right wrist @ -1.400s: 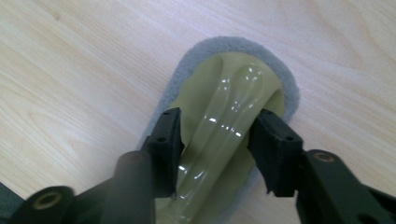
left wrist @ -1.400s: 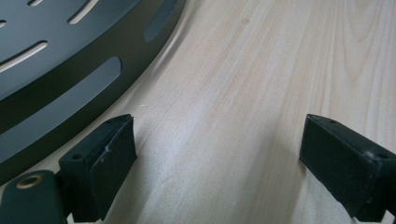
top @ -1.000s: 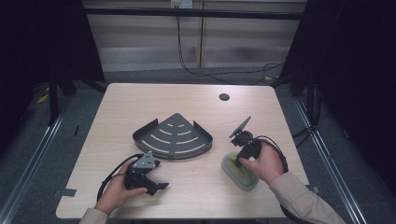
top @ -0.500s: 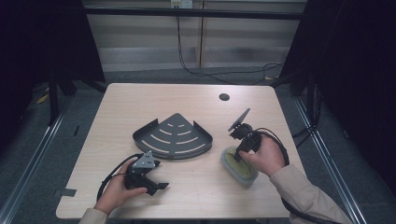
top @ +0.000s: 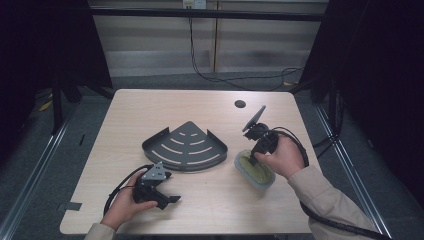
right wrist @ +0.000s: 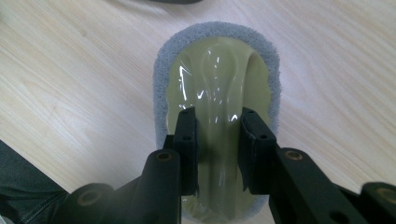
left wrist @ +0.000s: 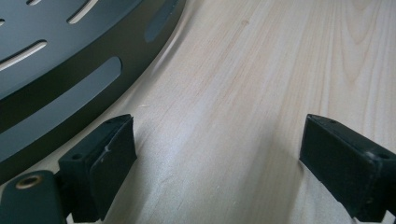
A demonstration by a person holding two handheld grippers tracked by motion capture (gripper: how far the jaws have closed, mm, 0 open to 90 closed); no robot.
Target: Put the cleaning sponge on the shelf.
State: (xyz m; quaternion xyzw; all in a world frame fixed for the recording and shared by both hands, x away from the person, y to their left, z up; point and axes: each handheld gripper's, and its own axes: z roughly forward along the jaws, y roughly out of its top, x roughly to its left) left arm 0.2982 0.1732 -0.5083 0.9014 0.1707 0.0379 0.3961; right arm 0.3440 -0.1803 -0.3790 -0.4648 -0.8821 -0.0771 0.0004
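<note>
A dark slotted corner shelf (top: 186,147) lay near the middle of the pale wooden surface (top: 150,107). A small round black hole (top: 240,104) sat near the far edge. Black cables (top: 210,75) trailed over the floor beyond.

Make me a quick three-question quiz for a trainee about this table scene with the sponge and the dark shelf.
1. True or false: the right tool is shut on the sponge's raised yellow-green handle.
2. What lies between the left tool's pads: A) the sponge, B) bare table, C) the shelf wall?
3. In the high view, name the fan-shaped slotted item at the table's middle.

Key: 1 true. 2 B. 3 the dark corner shelf.
</note>
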